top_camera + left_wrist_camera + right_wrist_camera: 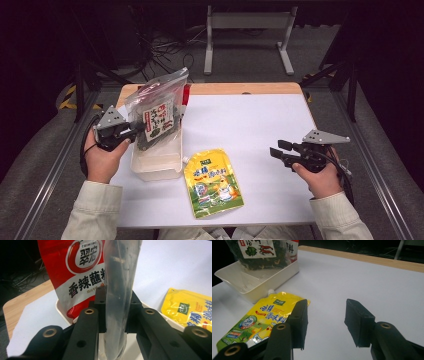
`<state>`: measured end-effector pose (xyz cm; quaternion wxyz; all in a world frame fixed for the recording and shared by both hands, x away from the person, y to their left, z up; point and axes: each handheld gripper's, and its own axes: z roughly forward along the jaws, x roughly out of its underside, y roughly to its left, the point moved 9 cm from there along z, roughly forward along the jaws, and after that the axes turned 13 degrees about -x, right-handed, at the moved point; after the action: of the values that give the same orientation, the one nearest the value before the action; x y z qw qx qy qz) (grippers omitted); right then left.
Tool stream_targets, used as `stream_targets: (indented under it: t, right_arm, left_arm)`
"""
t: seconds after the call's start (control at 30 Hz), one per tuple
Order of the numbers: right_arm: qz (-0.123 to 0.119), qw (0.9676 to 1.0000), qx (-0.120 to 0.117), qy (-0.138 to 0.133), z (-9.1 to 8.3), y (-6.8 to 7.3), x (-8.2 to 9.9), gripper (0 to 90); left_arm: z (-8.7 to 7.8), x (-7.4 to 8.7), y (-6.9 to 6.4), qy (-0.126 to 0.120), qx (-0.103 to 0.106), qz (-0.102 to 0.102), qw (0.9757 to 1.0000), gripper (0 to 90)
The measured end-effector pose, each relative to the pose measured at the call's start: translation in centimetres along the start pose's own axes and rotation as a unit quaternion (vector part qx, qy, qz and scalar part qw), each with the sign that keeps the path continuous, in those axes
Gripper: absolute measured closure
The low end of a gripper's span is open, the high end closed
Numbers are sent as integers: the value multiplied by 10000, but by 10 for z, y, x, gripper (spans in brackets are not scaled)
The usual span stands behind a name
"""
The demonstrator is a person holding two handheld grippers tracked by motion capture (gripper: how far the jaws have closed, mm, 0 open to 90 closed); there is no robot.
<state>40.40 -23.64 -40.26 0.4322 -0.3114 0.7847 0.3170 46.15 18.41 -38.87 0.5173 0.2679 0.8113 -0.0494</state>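
The left tongs are clamped on the edge of a clear plastic bag of dark dried food with a white printed label, holding it upright over the near-left part of a white rectangular plastic tub that stands on the white-covered table; the bag's bottom seems to sit in the tub. The bag looks light, soft and crinkly, its film probably slippery, so a pinch on the flat side seam, as now, should hold better than one on the bulging middle, and its contents may crush if squeezed hard. The right tongs hang half open over bare table at the right, with nothing between their jaws. A yellow spouted stand-up pouch lies flat just in front of the tub. The left gripper view gives what the high view hides: the film pressed edge-on between the two pads, and behind it a red-and-white printed sachet standing in the tub. The right gripper view looks into the tub's bare near end and shows the pouch's white spout almost touching the tub wall.
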Motion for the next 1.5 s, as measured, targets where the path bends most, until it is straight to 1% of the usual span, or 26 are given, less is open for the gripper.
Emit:
stream_targets:
  t: [0.13,0.23,0.27,0.33,0.47,0.53,0.63,0.67,0.83,0.87,0.93,0.97,1.0,1.1,1.23,1.3,1.33,1.47,1.5]
  right_arm:
    - [-1,10000,1,-8,0,0,0,530]
    - [-2,10000,-6,-5,0,0,0,528]
    - [-5,10000,-12,-9,0,1,0,527]
    - [9,10000,-18,-22,0,1,-1,526]
    - [-10,10000,-4,-24,-1,1,-1,526]
    - [-12,10000,-4,-25,-1,1,-1,526]
    - [2,10000,-16,-22,-1,2,-1,525]
    - [2,10000,-13,-18,0,2,-1,525]
    - [-3,10000,-21,-1,1,1,-1,522]
    - [-4,10000,-26,-3,1,1,-1,517]
    - [-10,10000,-27,-3,1,1,-1,513]
    - [-2,10000,-31,-3,1,1,-1,512]
    - [-3,10000,-26,-3,1,0,-1,512]
    - [-2,10000,-23,-9,1,0,-1,507]
    - [-8,10000,-28,-2,2,1,-1,503]
    - [-17,10000,-51,-2,2,1,-1,501]
    - [-21,10000,-54,-4,2,2,-1,500]
    - [-33,10000,-62,-1,2,2,-1,498]
    - [-18,10000,-70,-10,2,3,-2,497]
  left_arm:
    - [0,3,3,-6,97,-104,9999,772]
    - [0,7,5,90,164,-193,9996,771]
    - [0,9,5,148,193,-173,9996,771]
    - [-1,12,6,284,211,-241,9991,769]
    - [-2,19,9,615,204,-312,9974,768]
    - [-2,20,8,652,202,-330,9971,767]
    - [-2,20,7,644,187,-327,9972,766]
    - [-2,21,7,649,176,-301,9973,766]
    - [-4,21,5,587,168,-327,9976,749]
    - [-4,22,4,604,170,-376,9973,721]
    - [-6,23,3,646,148,-464,9967,603]
    - [-7,23,2,658,164,-503,9964,575]
    - [-9,23,3,644,160,-480,9966,553]
    - [-14,23,1,641,102,-523,9965,450]
    - [-23,24,1,609,31,-472,9970,355]
    - [-27,23,0,593,40,-458,9972,309]
    - [-28,23,-2,578,83,-478,9972,291]
    - [-35,23,-9,559,203,-351,9976,244]
    - [-36,24,-11,595,241,-370,9972,239]
